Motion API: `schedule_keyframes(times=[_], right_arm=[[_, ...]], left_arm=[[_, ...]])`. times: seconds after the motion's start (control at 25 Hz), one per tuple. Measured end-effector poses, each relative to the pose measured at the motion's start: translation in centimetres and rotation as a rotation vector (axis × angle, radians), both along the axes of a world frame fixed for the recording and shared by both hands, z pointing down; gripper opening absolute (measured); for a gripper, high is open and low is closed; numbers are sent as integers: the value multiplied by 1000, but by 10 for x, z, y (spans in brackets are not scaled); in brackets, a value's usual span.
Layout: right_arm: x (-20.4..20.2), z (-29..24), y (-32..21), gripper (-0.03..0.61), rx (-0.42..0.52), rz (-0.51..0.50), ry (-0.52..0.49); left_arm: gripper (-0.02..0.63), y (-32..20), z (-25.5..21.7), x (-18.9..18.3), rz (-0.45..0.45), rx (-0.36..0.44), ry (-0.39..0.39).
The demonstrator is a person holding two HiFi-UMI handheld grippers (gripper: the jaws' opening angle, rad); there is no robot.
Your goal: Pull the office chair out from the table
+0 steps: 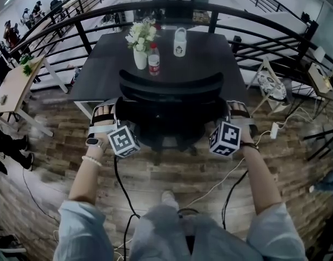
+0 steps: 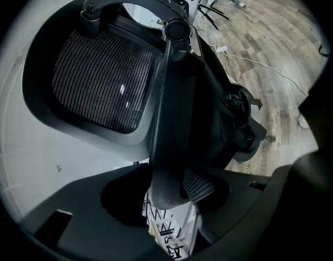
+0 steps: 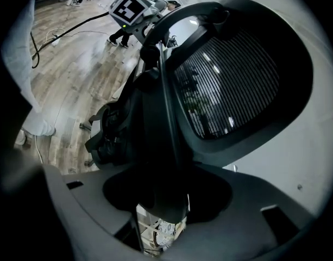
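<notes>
The chair (image 1: pixel 171 91) stands at 12 o'clock, its back close to the worktop's (image 1: pixel 209 53) near edge. The left claw (image 1: pixel 104 112) grasps the back's rim at 9 o'clock, the right claw (image 1: pixel 238 110) at 3 o'clock. The hold looks made; most of the pull seems left.

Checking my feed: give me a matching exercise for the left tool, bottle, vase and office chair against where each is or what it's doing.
1 left tool
2 bottle
3 vase
4 office chair

A holds white flowers
B at the table's near side
C clamped on the chair back's left edge
D stands right of the vase

Pairs: 1-C, 2-D, 3-A, 4-B
</notes>
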State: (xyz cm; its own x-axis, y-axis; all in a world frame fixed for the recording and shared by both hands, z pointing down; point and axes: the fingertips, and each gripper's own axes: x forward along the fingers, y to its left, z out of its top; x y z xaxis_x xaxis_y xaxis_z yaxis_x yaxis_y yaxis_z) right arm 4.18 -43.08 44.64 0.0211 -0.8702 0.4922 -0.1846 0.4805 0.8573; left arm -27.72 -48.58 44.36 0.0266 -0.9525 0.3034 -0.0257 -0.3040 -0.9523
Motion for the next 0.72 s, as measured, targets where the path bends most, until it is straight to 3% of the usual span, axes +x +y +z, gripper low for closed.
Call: schedule_keyframes(times=[0.72], right_arm=[[-29,2,171,202,48,-87,-65]], left_arm=[[202,153,4,-26,-91,-11,-4]])
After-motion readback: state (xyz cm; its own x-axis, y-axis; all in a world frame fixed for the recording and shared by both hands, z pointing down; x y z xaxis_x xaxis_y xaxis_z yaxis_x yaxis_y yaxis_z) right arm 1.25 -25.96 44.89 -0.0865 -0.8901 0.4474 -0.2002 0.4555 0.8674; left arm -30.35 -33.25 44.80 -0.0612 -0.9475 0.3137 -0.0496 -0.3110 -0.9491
